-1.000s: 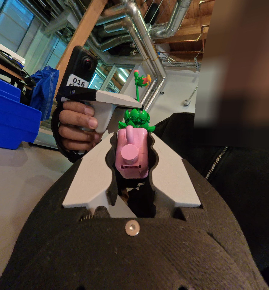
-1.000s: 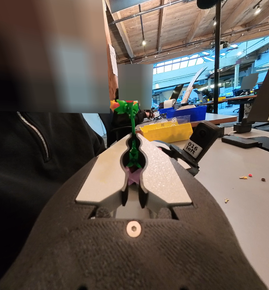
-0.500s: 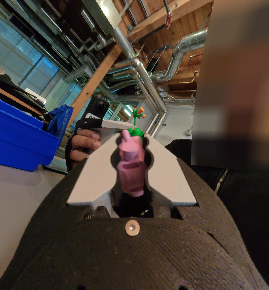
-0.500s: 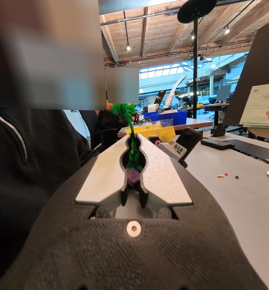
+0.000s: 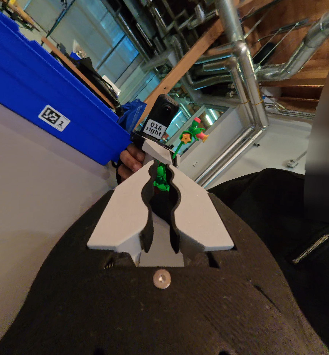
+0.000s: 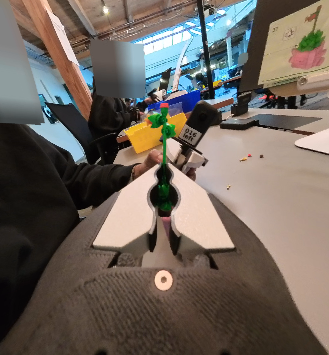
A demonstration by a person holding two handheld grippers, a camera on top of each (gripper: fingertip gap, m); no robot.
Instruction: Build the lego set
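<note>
The lego plant [image 6: 164, 149] has a pink pot, green leaves and a tall green stem with small flowers. My right gripper [image 6: 164, 165] is shut on it, with the stem sticking out past the tips and a bit of pink pot deep between the fingers. In the left wrist view the right gripper [image 5: 165, 157] holds the plant [image 5: 193, 132] just ahead of my left gripper [image 5: 160, 164]. The left jaws stand a narrow gap apart with no pot between them; only the green leaves show through the gap. The left gripper [image 6: 192, 159] shows just behind the plant.
A blue bin [image 5: 44, 86] stands on the grey table [image 6: 275, 211] at the left. A yellow bin [image 6: 140, 138] sits farther back. An instruction page [image 6: 302, 44] on a white stand is at the right, with small loose pieces [image 6: 249, 155] near it. A person in black sits behind. Only a small space, under 4 cm, lies between the two pairs of fingers.
The pink pot has left my left gripper's fingers, which have narrowed. My right gripper keeps the plant. Both grippers have tilted and drawn a little apart.
</note>
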